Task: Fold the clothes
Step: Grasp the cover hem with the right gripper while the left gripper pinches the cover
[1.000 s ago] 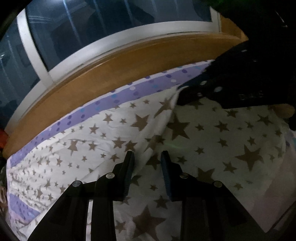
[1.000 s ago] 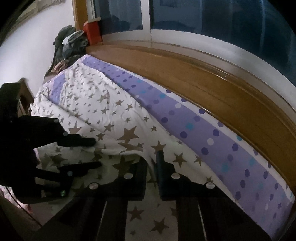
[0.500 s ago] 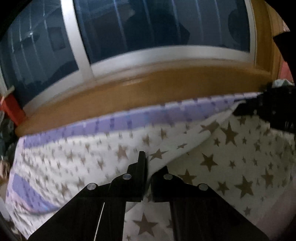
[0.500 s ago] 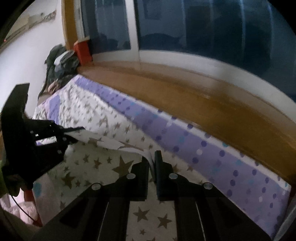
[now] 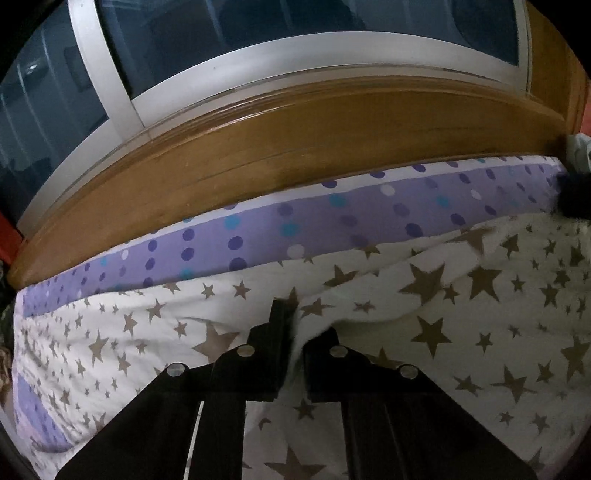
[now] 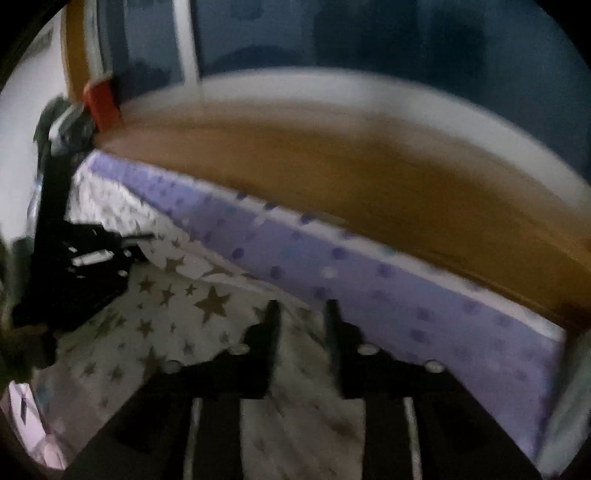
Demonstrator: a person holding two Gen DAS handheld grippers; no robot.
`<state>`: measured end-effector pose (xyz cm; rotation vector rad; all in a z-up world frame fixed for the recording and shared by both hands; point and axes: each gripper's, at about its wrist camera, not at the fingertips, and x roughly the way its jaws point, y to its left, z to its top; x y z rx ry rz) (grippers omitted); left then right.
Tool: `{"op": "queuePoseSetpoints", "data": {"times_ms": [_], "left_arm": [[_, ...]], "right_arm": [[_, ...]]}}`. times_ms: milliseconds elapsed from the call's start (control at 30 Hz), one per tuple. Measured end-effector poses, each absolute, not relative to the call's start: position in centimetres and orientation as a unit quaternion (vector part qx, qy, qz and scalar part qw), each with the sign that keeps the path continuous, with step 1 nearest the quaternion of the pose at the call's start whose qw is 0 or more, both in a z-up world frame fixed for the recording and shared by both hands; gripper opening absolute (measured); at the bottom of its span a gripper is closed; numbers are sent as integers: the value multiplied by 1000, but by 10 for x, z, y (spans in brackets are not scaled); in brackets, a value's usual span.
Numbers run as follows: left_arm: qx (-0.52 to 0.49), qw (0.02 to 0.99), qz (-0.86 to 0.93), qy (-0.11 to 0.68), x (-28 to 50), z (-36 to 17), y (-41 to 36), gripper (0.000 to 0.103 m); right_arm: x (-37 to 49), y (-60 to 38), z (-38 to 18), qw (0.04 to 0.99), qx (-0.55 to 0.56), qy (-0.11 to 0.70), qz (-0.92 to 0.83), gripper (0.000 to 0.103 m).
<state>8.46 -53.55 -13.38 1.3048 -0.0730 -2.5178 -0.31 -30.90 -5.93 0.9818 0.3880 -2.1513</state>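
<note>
- Nearest in the left wrist view, the left gripper (image 5: 295, 332) shows as two matte black angular fingers studded with round silver screw heads; they are drawn in on a raised ridge of the star-print cloth (image 5: 424, 302), which bunches up white between them.
- That cloth is soft, white and scattered with brown stars of mixed sizes. It lies in shallow creases across the bed, and a fold runs from the pinch toward the right.
- In the blurred right wrist view, the right gripper (image 6: 301, 314) has its black fingers spread apart with a clear gap, the same star-print cloth (image 6: 177, 306) lying loose beneath them and nothing caught between.
- Off to the left of that view, the left gripper (image 6: 144, 238) appears as a dark blocky shape with its tip at a lifted edge of the cloth.
- Just beyond the starred cloth runs a purple band (image 5: 332, 218) of smooth fabric dotted with dark purple, teal and white spots, edged by a thin white strip.
- Behind it is a broad wooden sill (image 5: 295, 140), glossy honey-brown with long grain lines, curving across both views.
- Farthest back stands a window (image 5: 258, 33) of dark glass in a pale grey frame.
- A red boxy object (image 6: 102, 105) sits at the sill's far left end, beside a dark heap too blurred to make out.
</note>
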Motion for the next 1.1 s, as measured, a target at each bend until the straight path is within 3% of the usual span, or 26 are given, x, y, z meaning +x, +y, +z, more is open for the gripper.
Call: {"op": "queuePoseSetpoints", "data": {"times_ms": [33, 267, 567, 600, 633, 667, 867, 1000, 1067, 1100], "left_arm": [[456, 152, -877, -22, 85, -132, -535, 7], [469, 142, -872, -12, 84, -125, -535, 7], [478, 136, -867, -24, 81, -121, -532, 7], [479, 136, -867, -23, 81, -121, -532, 7], [479, 135, -867, -23, 81, -121, -532, 7], [480, 134, -867, -23, 81, -119, -532, 7], [471, 115, -875, -21, 77, -106, -529, 7], [490, 110, -864, -24, 62, -120, -525, 7], [498, 111, -860, -25, 58, -126, -523, 7], [497, 113, -860, -25, 59, -126, -523, 8]], "right_arm": [[-2, -290, -53, 350, 378, 141, -845, 40], [-17, -197, -67, 266, 428, 81, -860, 40], [-10, -194, -99, 249, 436, 82, -861, 40], [-8, -191, -98, 247, 434, 75, -863, 38], [-6, -189, -98, 244, 432, 71, -865, 17], [-5, -188, -98, 239, 431, 72, -867, 15], [-2, -167, -84, 192, 406, 34, -893, 15], [-14, -170, -100, 172, 427, 61, -886, 15], [-16, -174, -101, 165, 430, 75, -884, 19], [-16, -175, -99, 161, 432, 82, -884, 27]]}}
